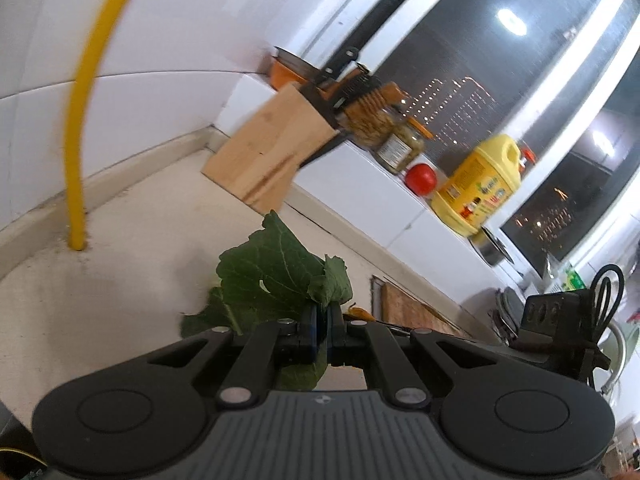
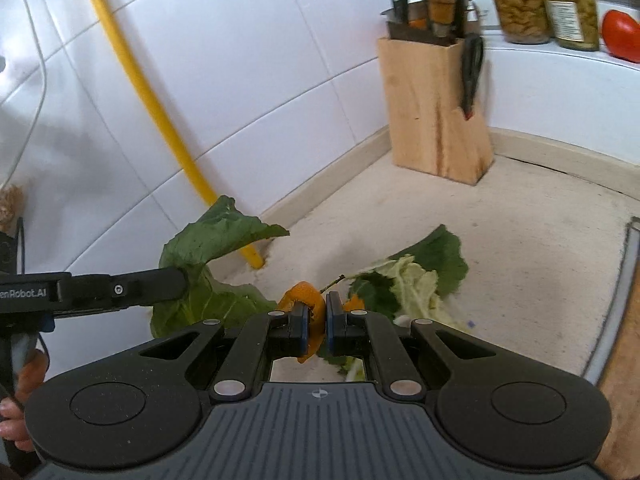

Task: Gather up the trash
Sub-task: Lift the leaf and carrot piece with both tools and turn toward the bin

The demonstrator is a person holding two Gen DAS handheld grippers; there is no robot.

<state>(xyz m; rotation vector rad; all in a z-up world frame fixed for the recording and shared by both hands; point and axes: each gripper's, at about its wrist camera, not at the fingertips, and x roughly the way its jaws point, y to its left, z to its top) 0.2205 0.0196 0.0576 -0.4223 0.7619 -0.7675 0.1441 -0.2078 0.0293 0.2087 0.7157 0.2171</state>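
Observation:
My left gripper (image 1: 322, 312) is shut on a large dark green leaf (image 1: 272, 268), held clear of the pale countertop (image 1: 120, 300). In the right wrist view the same left gripper (image 2: 182, 278) reaches in from the left, pinching that leaf (image 2: 208, 240). My right gripper (image 2: 317, 312) is shut on a curled piece of orange peel (image 2: 304, 294), also lifted. Behind it, a second green leaf with pale cabbage scraps (image 2: 416, 276) lies on the countertop (image 2: 520, 260). A hand (image 2: 24, 380) holds the left gripper's handle.
A wooden knife block (image 2: 436, 112) stands in the corner by the white tiled wall. A yellow pipe (image 2: 160, 120) rises from the counter. On the sill are jars (image 1: 400, 146), a tomato (image 1: 420, 178) and a yellow oil bottle (image 1: 480, 184). A cutting board (image 2: 624, 340) lies on the right.

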